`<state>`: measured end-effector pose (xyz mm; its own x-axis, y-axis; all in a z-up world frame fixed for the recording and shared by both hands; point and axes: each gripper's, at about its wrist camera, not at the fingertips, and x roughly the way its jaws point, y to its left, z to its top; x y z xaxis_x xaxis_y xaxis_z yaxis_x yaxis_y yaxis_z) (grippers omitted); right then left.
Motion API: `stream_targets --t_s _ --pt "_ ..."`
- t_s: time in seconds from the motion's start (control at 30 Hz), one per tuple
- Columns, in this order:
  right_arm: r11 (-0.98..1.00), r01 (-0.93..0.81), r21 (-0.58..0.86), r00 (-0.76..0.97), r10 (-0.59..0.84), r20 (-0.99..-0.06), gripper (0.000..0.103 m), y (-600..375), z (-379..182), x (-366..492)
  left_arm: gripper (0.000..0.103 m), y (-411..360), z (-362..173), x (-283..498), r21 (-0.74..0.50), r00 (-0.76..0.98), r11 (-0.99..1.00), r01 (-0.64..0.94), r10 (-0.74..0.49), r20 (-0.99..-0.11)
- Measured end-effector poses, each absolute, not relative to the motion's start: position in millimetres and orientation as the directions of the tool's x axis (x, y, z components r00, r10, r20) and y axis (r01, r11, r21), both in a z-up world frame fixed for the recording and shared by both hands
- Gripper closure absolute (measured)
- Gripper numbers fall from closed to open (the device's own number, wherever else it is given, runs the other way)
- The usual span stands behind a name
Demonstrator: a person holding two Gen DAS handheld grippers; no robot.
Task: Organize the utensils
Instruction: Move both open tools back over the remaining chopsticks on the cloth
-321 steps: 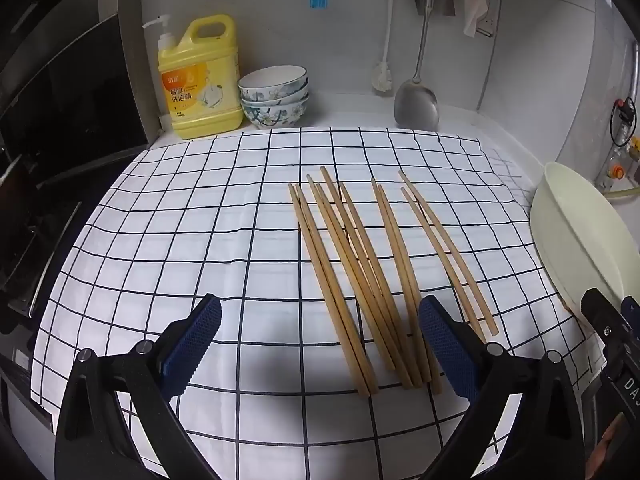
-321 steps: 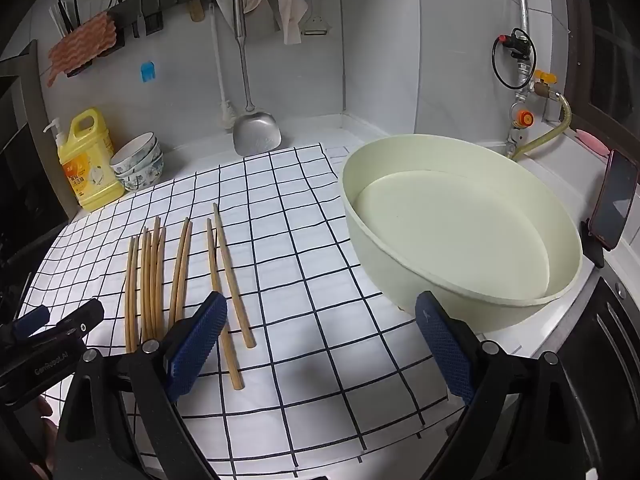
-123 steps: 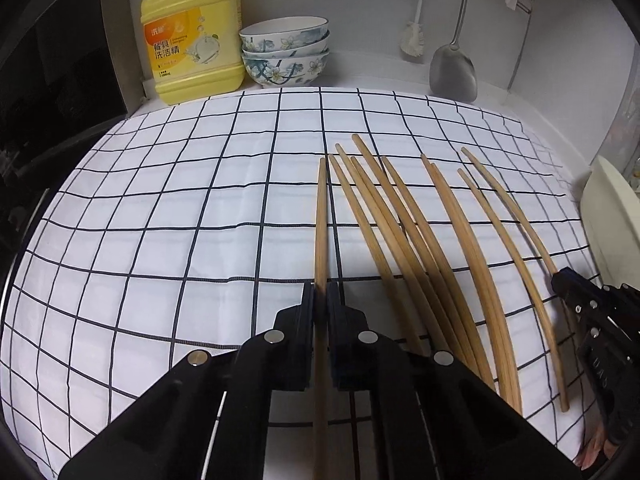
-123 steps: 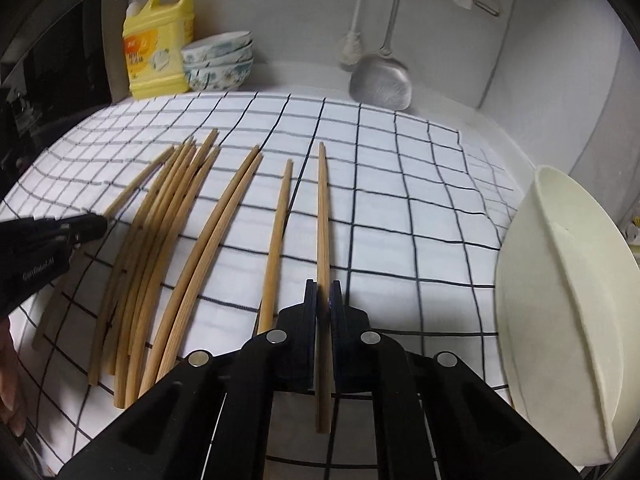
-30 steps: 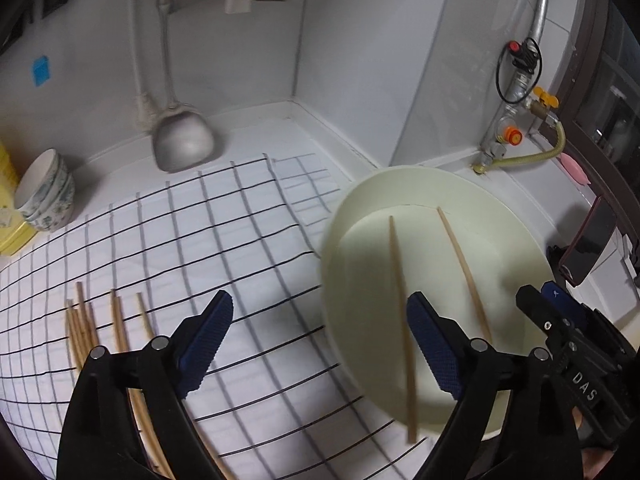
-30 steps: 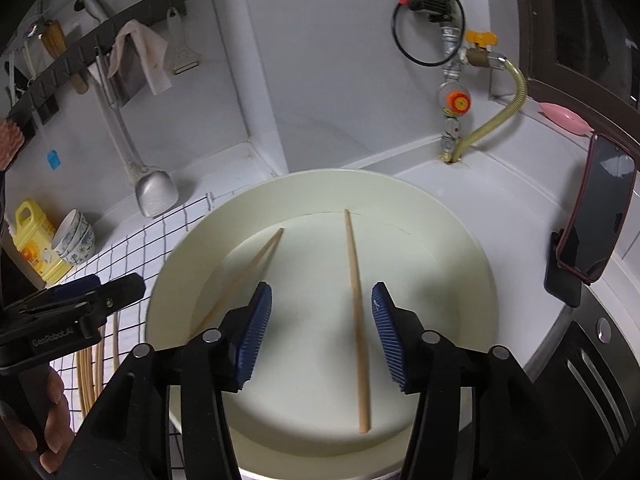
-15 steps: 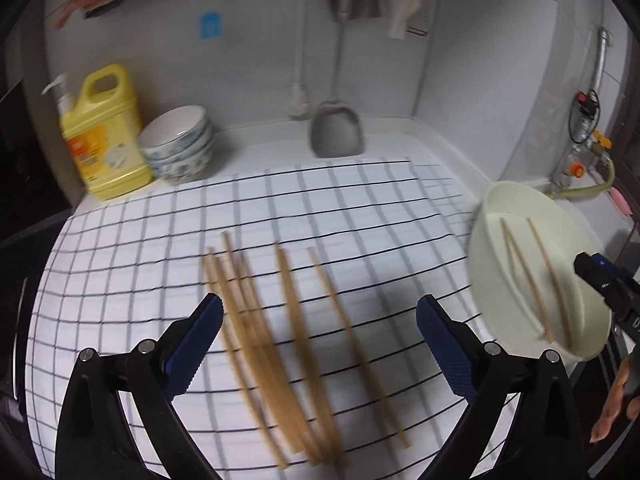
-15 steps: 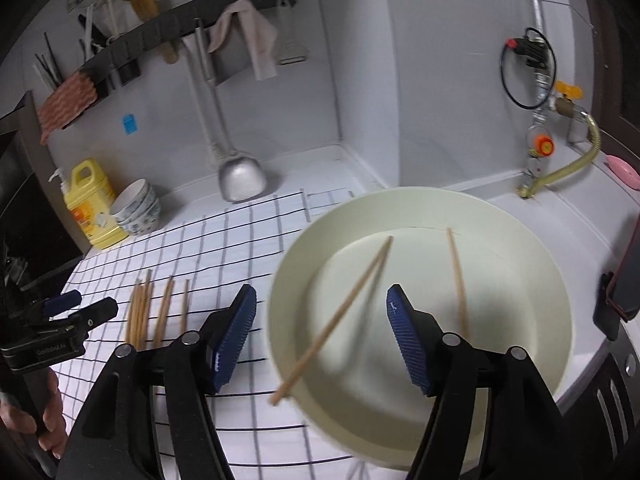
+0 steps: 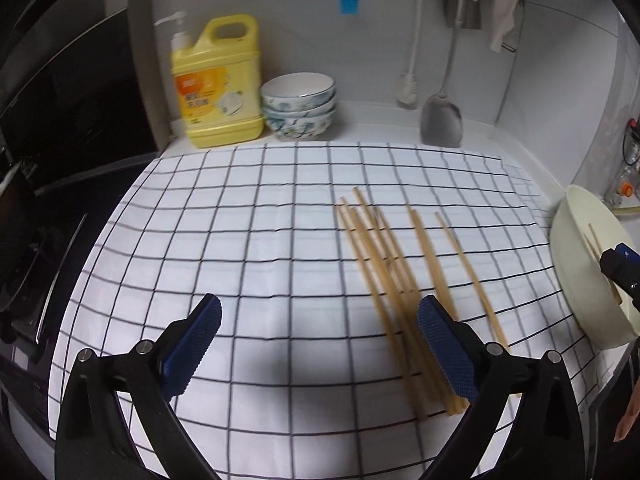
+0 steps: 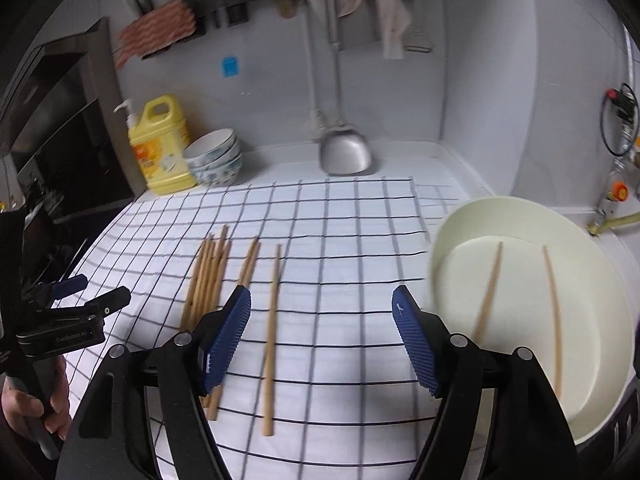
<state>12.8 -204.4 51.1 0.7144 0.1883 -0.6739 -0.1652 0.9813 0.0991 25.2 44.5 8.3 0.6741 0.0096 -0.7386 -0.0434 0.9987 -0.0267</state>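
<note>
Chopsticks on the cloth: a loose row of long tan wooden chopsticks (image 9: 394, 276) lies on the white cloth with a black grid (image 9: 248, 240), right of its middle, tips pointing toward the back wall; the left ones bunch and overlap, one single stick (image 10: 272, 336) lies apart on the right side of the row.
Chopsticks in the basin: two more tan wooden sticks (image 10: 488, 294) lie on the flat floor of the round cream plastic basin (image 10: 452, 232), well apart from each other, both running front to back.
Basin: stands at the right edge of the cloth, near the counter's front corner.
Left gripper (image 9: 316, 354): blue ribbed pads spread wide, nothing between them, hovering over the near part of the cloth; its right pad (image 9: 444, 354) is over the near ends of the bunched sticks.
Right gripper (image 10: 322, 344): jaws likewise parted and bare, above the cloth between the single stick and the basin.
Back of the counter: a yellow detergent jug with a pump (image 9: 218, 84), beside it a stack of white bowls with blue pattern (image 9: 298, 106).
Wall: a steel spatula (image 9: 440, 118) hangs down to the counter; a beige rag (image 10: 384, 16) hangs from a dark rail.
</note>
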Motion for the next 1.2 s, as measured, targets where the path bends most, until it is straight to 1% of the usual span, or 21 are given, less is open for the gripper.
stream_targets --t_s 0.1,0.3,0.43,0.5,0.7,0.9,1.13,1.2 --pt "0.975 -0.208 0.076 0.697 0.203 -0.688 0.033 -181.6 42.3 12.5 0.006 57.2 2.9 20.2 -0.033 0.674 0.997 -0.072 0.024 -0.738" --pt "0.971 -0.227 0.074 0.676 0.212 -0.705 0.033 -155.6 30.8 29.5 0.006 70.2 -6.2 21.5 -0.074 0.657 0.992 -0.107 0.014 -0.754" --pt "0.98 -0.181 0.078 0.687 0.183 -0.703 0.033 -157.9 16.1 39.5 0.006 70.3 -11.7 23.0 -0.079 0.647 0.99 -0.116 0.015 -0.762" --pt "0.979 -0.173 0.105 0.66 0.194 -0.726 0.033 -162.8 4.9 44.0 0.006 67.6 -15.0 24.6 -0.07 0.645 0.991 -0.118 0.023 -0.764" --pt "0.984 -0.154 0.088 0.637 0.167 -0.753 0.033 -168.4 -10.8 48.7 0.006 54.8 -30.8 33.3 -0.067 0.613 0.993 -0.094 0.005 -0.79" --pt "0.981 -0.193 -0.004 0.607 0.116 -0.786 0.033 -155.4 -30.4 51.2 0.006 44.8 -45.1 41.7 -0.026 0.587 0.997 -0.075 0.023 -0.809" --pt "0.977 -0.211 -0.041 0.574 0.09 -0.814 0.033 -149.6 -50.9 57.2 0.006 46.6 -51.5 48.1 -0.004 0.583 0.996 -0.086 0.047 -0.811" --pt "0.976 -0.212 -0.046 0.581 0.088 -0.809 0.033 -149.3 -52.2 57.0 0.006 46.7 -53.7 49.8 -0.001 0.577 0.996 -0.092 0.052 -0.815"
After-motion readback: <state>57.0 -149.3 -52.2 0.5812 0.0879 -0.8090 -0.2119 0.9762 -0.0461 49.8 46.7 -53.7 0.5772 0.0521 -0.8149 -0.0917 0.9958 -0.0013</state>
